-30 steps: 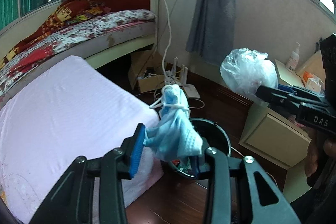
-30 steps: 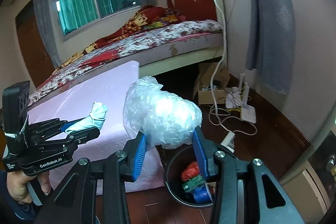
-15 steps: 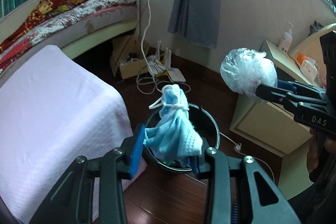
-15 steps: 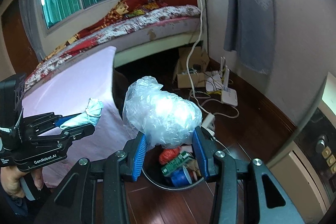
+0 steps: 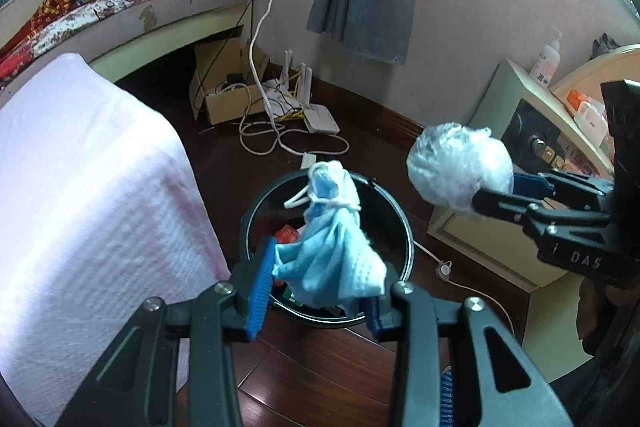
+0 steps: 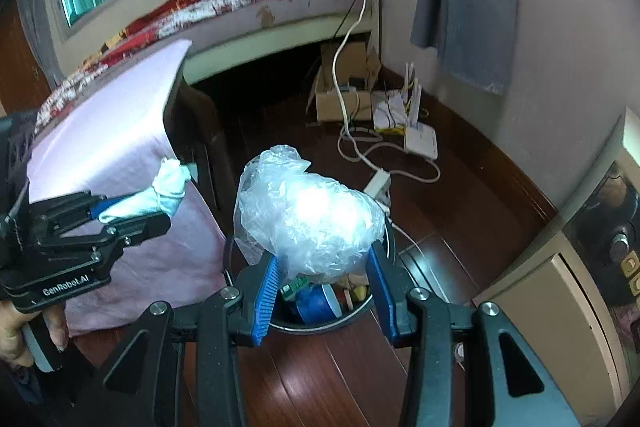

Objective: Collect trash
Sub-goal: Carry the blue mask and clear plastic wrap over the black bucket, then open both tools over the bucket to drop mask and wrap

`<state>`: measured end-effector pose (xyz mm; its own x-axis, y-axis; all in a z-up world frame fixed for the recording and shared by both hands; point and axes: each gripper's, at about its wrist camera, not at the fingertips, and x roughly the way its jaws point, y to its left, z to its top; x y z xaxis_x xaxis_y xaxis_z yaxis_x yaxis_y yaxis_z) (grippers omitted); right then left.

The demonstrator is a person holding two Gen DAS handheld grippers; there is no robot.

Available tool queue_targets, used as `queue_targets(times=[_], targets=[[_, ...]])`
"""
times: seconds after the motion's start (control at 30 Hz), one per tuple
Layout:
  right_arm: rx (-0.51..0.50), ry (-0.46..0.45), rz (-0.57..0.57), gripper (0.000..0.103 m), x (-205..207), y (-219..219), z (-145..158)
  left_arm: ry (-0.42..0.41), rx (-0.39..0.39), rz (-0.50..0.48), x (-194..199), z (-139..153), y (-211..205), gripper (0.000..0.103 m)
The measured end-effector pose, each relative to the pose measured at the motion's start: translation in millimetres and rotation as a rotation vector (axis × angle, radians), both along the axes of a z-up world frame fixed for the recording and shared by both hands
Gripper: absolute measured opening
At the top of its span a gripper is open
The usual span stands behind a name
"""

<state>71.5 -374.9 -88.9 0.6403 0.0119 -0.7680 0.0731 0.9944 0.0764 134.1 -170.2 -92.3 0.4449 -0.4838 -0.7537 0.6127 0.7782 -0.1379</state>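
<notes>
Open bin [image 5: 404, 227] mouth; pink-covered table [image 5: 80, 187] crowds left.

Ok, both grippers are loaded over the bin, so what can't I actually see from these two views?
- Bin contents: left wrist view, the face mask covers most of the opening; right wrist view, the plastic bag does.
- Bin's near rim: right wrist view, behind the right gripper.
- Left gripper: its right pad sits behind the mask.
- Pump bottle label: too small.
</notes>
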Motion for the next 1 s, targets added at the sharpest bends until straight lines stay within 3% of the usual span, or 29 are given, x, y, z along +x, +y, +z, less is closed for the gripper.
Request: queue_targets(times=[0.6, 0.7, 0.77, 0.8, 0.83, 1.0], targets=[[-0.034, 0.196, 0.062, 0.045, 66, -5, -89, 0.159, 0.074, 0.003, 35, -72, -22, 0.044], [-0.029, 0.205, 0.081, 0.046, 75, -5, -97, 0.178, 0.068, 0.001, 41, -80, -28, 0.052], [-0.085, 0.239, 0.092, 0.065, 85, -5, -107, 0.199, 0.093, 0.023, 47, -88, -30, 0.076], [-0.134, 0.247, 0.062, 0.09, 87, -7, -110, 0.197, 0.118, 0.044, 48, -90, -29, 0.09], [-0.157, 0.24, 0.031, 0.098, 88, -13, -111, 0.185, 0.148, 0.068, 48, -92, -28, 0.101], [-0.128, 0.259, -0.053, 0.103, 83, -39, -114, 0.185, 0.16, 0.124, 44, -98, -15, 0.102]])
